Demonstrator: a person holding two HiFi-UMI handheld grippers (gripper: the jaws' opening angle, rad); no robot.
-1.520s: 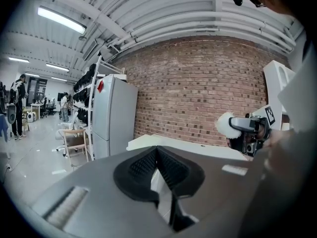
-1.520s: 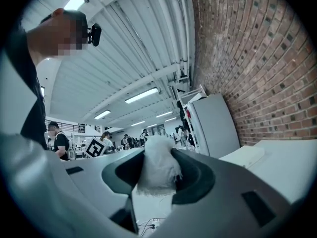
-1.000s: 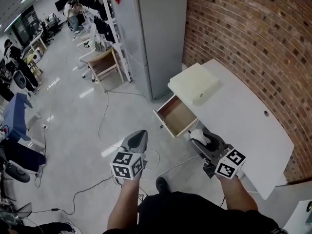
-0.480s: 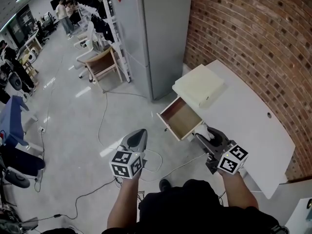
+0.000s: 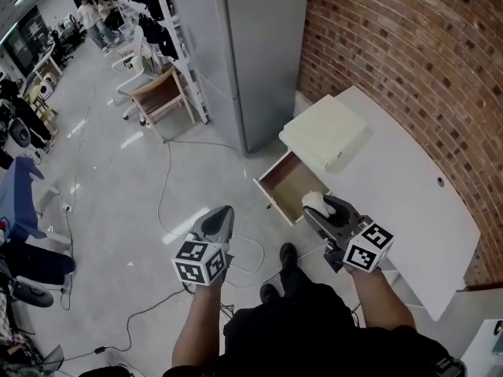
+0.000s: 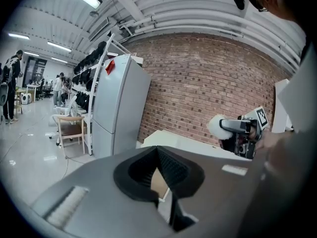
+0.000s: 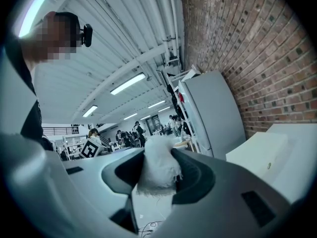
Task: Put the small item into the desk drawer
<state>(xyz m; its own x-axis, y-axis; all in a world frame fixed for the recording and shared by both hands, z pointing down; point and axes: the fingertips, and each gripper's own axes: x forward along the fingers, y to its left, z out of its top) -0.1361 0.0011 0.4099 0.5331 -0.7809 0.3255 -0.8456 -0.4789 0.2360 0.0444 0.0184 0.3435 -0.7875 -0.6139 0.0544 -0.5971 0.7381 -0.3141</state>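
Nearest first: right tool (image 5: 321, 207) is clamped on the small item (image 7: 158, 170), a white fluffy wad that fills the space between both pads and frays out below them. In the head view the wad sits at the tool's tips, over the near rim of the desk drawer (image 5: 281, 181); whether it is past the rim cannot be told. Drawer stands pulled out just ahead of those tips, bare wooden inside showing. Left tool (image 5: 222, 214) is held beside the right one and well apart from it, out over the floor. Its jaw tips are pressed together with nothing between them; only a slit lower down lets the room show through. To the right of the right tool and running on ahead of it: the white worktop (image 5: 401, 203). Further ahead on the worktop, beyond the drawer, lies a flat cream box (image 5: 326, 132). Ahead of the left tool a white cable (image 5: 162, 191) trails across the floor. Beyond that, a tall grey cabinet (image 5: 263, 53) against the brick wall (image 5: 409, 45), and a wooden chair (image 5: 161, 94) off to its left.
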